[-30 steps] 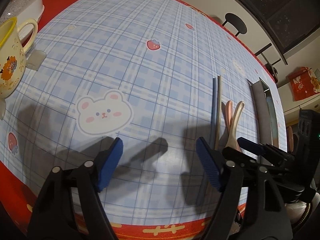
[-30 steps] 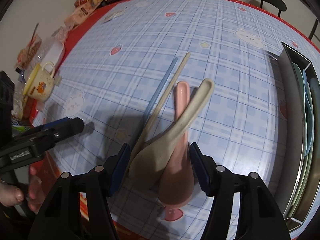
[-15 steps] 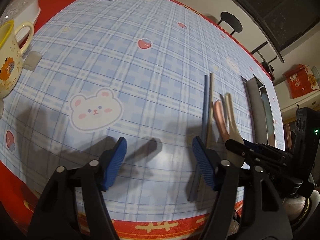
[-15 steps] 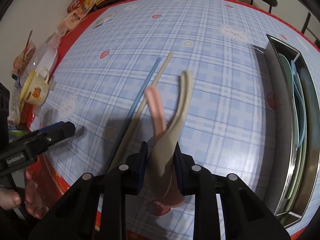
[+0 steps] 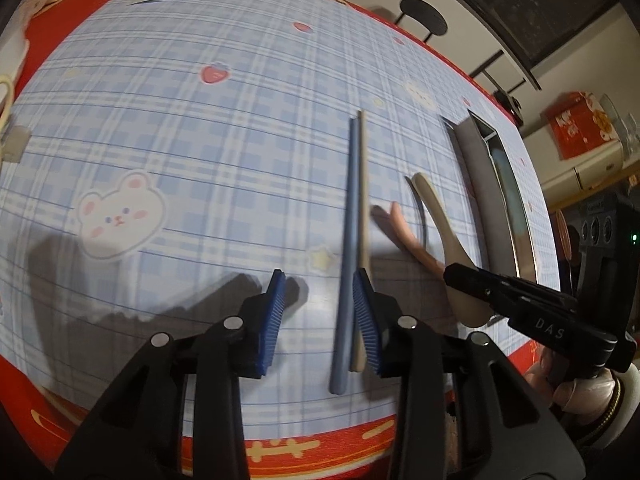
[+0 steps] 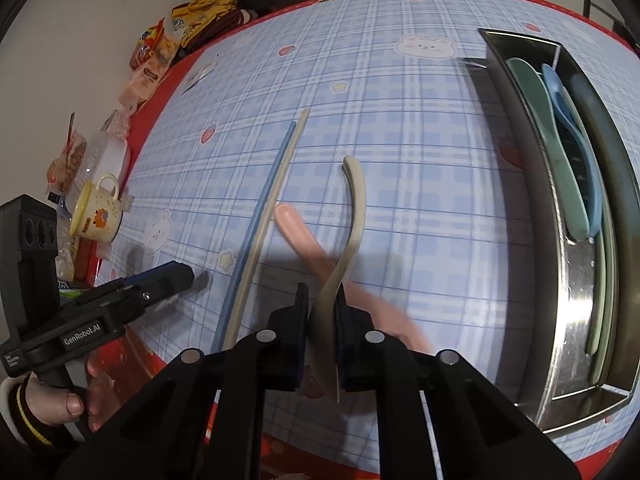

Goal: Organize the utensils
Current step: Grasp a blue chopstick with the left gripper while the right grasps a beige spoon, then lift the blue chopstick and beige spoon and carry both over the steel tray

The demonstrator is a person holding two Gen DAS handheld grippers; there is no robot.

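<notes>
My right gripper (image 6: 322, 312) is shut on the bowl end of a beige spoon (image 6: 356, 204), also seen in the left wrist view (image 5: 438, 216). A pink spoon (image 6: 308, 248) lies on the cloth under it, blurred. A blue chopstick (image 5: 349, 220) and a beige chopstick (image 5: 363, 200) lie side by side. My left gripper (image 5: 320, 312) is open, its jaws around their near ends. A steel tray (image 6: 560, 240) at the right holds a green spoon (image 6: 548, 136) and a blue spoon (image 6: 572, 120).
A yellow mug (image 6: 98, 212) and snack packets (image 6: 156, 56) stand at the table's left edge. The plaid tablecloth (image 5: 200, 140) has a red border close in front. A black stool (image 5: 424, 20) stands beyond the far edge.
My right gripper closed on the beige spoon and turned it apart from the pink spoon. My left gripper moved right until its jaws straddle the chopsticks, and narrowed.
</notes>
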